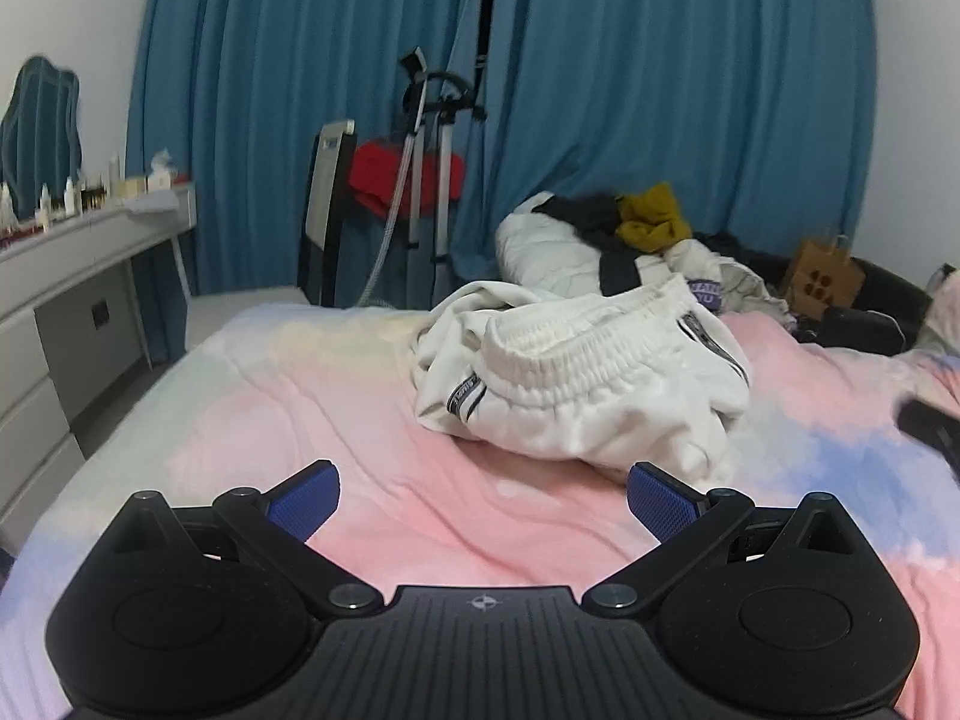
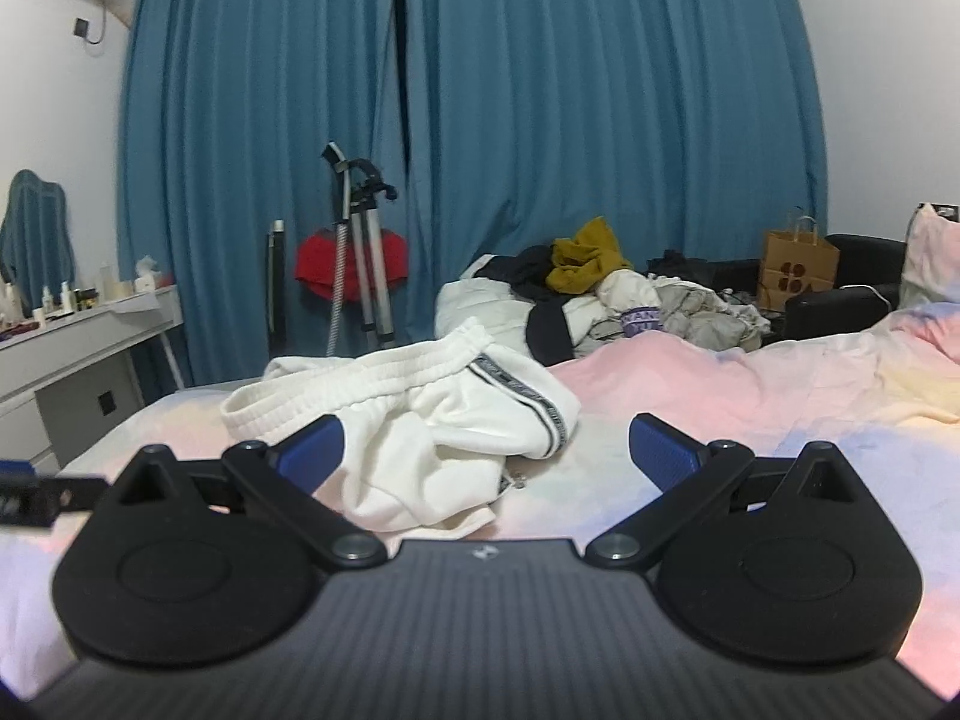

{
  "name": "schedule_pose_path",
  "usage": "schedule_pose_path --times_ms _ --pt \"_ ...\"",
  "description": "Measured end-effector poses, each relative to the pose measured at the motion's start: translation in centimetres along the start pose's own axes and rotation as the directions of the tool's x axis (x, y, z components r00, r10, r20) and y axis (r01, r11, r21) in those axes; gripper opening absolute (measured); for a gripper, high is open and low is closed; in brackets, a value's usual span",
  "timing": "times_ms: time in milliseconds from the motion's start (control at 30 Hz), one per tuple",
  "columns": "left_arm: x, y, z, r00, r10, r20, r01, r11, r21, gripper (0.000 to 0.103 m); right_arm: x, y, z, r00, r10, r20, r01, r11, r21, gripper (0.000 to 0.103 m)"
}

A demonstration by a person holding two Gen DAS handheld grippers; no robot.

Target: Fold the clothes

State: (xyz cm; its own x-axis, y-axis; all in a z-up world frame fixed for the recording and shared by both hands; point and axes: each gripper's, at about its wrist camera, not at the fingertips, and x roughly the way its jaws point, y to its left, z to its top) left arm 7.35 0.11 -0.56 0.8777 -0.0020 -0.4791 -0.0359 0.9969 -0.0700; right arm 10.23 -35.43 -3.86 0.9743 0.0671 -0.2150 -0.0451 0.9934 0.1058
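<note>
White trousers with an elastic waistband and a black-and-white side stripe lie crumpled on the pink and blue bedspread. My left gripper hovers open just short of them, nothing between its blue pads. In the right wrist view the same trousers lie bunched ahead and to the left. My right gripper is open above their near edge; its left pad overlaps the cloth in the view, but contact cannot be told. The left gripper's tip shows blurred at that view's left edge.
A heap of other clothes with a mustard garment lies at the far side of the bed. Behind it are blue curtains, a garment steamer, a red item, a dresser at left and a brown paper bag at right.
</note>
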Motion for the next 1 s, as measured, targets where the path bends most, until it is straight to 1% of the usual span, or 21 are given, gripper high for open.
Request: schedule_pose_path --times_ms 100,200,267,333,400,533,600,667,700,767,800,833,867,933,1000 --pt "3.4 -0.1 2.3 0.999 -0.006 -0.032 0.005 0.999 -0.044 0.103 0.3 -0.7 0.0 1.0 -0.014 -0.005 0.014 1.0 0.027 0.103" --pt "7.7 -0.4 4.5 0.999 -0.008 -0.045 0.005 0.998 -0.058 0.103 0.8 -1.4 -0.4 1.0 -0.021 -0.015 0.022 0.999 0.046 0.103" --pt "10.4 -0.7 5.7 0.998 0.002 -0.056 -0.006 0.998 -0.06 0.098 1.4 -1.7 -0.8 0.999 -0.031 -0.027 0.032 0.998 0.047 0.103" --pt "13.1 -0.9 6.7 0.998 0.016 -0.055 -0.019 0.998 -0.06 0.098 2.0 -2.0 -1.3 0.998 -0.04 -0.039 0.042 0.998 0.048 0.103" --pt "15.6 -1.2 7.5 0.997 0.046 -0.061 -0.05 0.997 -0.054 0.097 2.8 -2.5 -1.7 0.997 -0.05 -0.059 0.053 0.997 0.049 0.103" --pt "20.1 -1.5 8.2 0.989 0.063 -0.135 -0.073 0.995 -0.066 0.088 4.2 -3.5 -2.3 0.995 -0.068 -0.067 0.071 0.996 0.047 0.103" --pt "21.8 -1.6 8.1 0.984 0.05 -0.17 -0.064 0.995 -0.075 0.081 4.7 -3.8 -2.6 0.995 -0.067 -0.076 0.071 0.996 0.054 0.103" --pt "22.8 -1.9 7.8 0.979 0.035 -0.202 -0.052 0.995 -0.079 0.065 5.2 -4.1 -2.9 0.994 -0.063 -0.086 0.068 0.996 0.065 0.103" --pt "23.2 -2.1 7.7 0.976 0.034 -0.215 -0.052 0.996 -0.078 0.063 5.4 -4.1 -3.1 0.994 -0.061 -0.091 0.067 0.995 0.069 0.103" --pt "23.4 -2.4 7.4 0.972 0.064 -0.227 -0.079 0.995 -0.061 0.039 5.7 -4.2 -3.2 0.994 -0.061 -0.095 0.068 0.995 0.071 0.103" --pt "23.4 -2.5 7.3 0.97 0.075 -0.231 -0.089 0.995 -0.051 0.033 5.8 -4.2 -3.2 0.993 -0.062 -0.096 0.069 0.995 0.072 0.103" --pt "22.8 -2.5 7.3 0.972 0.075 -0.223 -0.086 0.995 -0.041 0.018 5.8 -4.3 -3.3 0.993 -0.063 -0.097 0.07 0.995 0.073 0.103" --pt "22.3 -2.4 7.2 0.974 0.074 -0.215 -0.083 0.996 -0.032 0.015 5.9 -4.3 -3.3 0.993 -0.064 -0.097 0.072 0.995 0.074 0.103" --pt "21.2 -2.3 7.1 0.978 0.073 -0.198 -0.077 0.997 -0.011 0.014 5.7 -4.2 -3.4 0.993 -0.063 -0.096 0.07 0.995 0.076 0.103" --pt "18.4 -2.6 6.9 0.986 0.055 -0.156 -0.05 0.998 0.034 0.013 5.5 -4.1 -3.3 0.994 -0.062 -0.093 0.069 0.995 0.074 0.103"
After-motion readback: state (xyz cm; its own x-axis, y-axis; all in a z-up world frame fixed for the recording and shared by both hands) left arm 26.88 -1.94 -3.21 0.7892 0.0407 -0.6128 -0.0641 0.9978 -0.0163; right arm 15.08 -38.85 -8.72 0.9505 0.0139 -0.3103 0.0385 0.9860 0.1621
